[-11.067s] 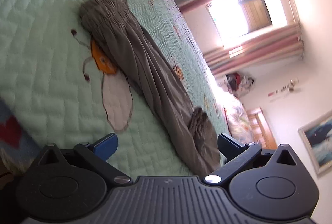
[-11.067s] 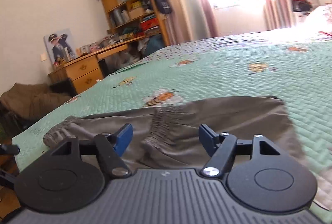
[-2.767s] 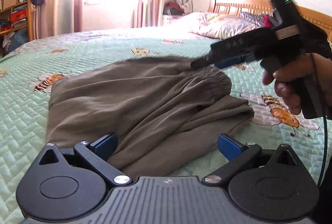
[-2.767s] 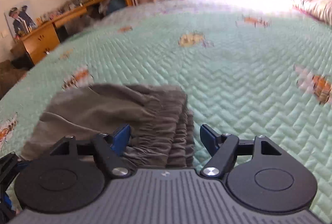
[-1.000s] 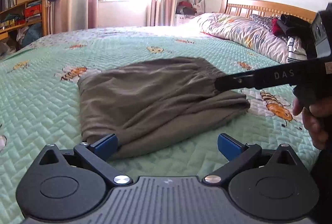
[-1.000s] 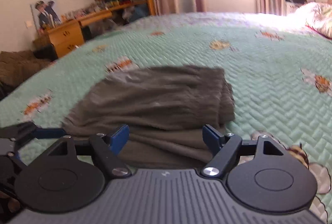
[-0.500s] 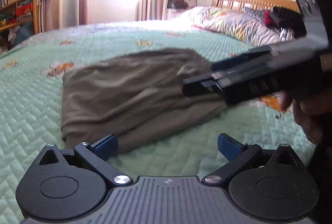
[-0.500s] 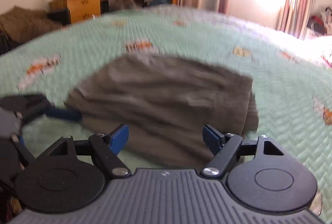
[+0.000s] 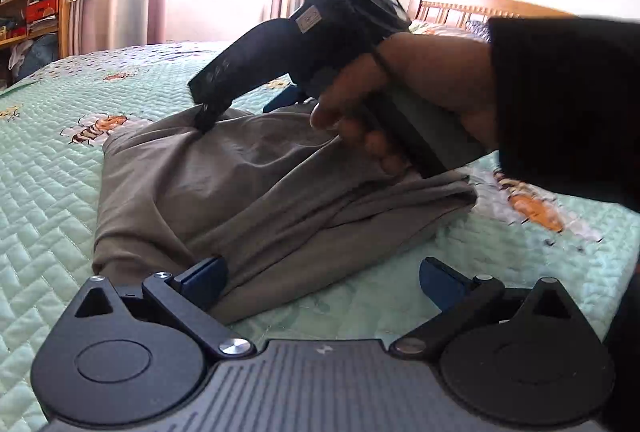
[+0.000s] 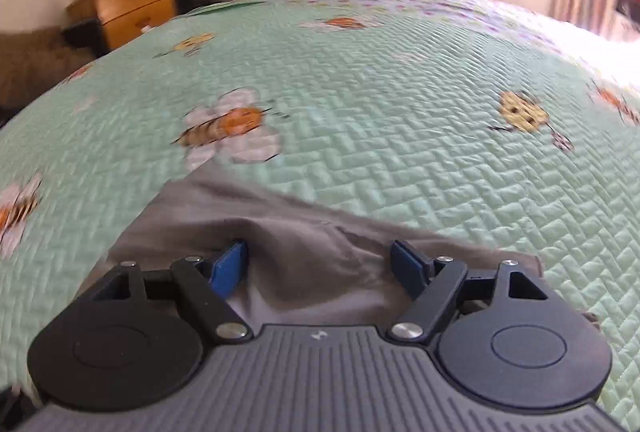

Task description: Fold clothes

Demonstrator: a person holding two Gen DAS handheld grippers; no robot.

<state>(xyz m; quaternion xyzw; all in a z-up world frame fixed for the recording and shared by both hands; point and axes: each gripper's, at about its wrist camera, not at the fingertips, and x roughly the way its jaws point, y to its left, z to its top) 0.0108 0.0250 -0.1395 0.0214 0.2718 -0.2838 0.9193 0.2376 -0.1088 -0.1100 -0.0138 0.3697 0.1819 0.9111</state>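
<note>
Bee quilt (image 9: 48, 192), folded trousers (image 9: 240, 192), desk (image 10: 132, 0) perhaps

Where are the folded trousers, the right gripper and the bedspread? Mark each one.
folded trousers (image 9: 240, 188): left wrist view, top layer.
right gripper (image 10: 320, 260): right wrist view, gap between its fingertips.
bedspread (image 10: 400, 92): right wrist view, bare quilted part.

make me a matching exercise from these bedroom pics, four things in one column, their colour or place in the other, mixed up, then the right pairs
Things:
1. folded trousers
2. quilt
3. right gripper
4. headboard

Descriptions:
A. mint green with bee prints
B. jaws wide, pads pressing down on the cloth
C. wooden, at the far end of the bed
D. grey-brown, lying on the bed

Pairs: 1-D, 2-A, 3-B, 4-C
</note>
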